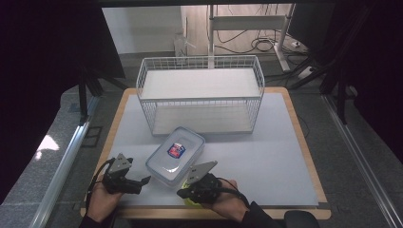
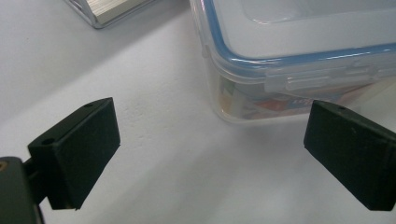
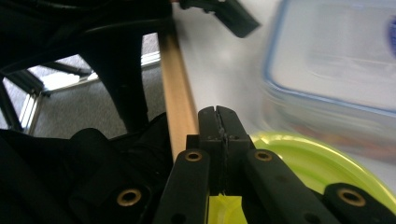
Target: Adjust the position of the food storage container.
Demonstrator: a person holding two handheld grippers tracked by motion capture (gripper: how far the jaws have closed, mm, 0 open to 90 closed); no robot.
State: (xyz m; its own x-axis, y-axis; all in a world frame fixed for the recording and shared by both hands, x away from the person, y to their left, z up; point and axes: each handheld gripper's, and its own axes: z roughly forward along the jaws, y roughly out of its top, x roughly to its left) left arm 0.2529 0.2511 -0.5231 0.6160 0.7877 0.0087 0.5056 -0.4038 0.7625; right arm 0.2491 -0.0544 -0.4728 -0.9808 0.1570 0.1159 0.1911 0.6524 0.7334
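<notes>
Sitting on the worktop (image 1: 285,156), near the wire basket (image 1: 199,95), is a clear box (image 1: 175,155). The left gripper (image 1: 138,181) has its fingers spread wide. The right gripper (image 1: 186,191) is pinched tight, maybe on something yellow-green.

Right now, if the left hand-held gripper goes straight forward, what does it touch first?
Probably the clear lidded container: the open left hand-held gripper points at its near corner, with bare table between. How far off it is cannot be judged.
</notes>
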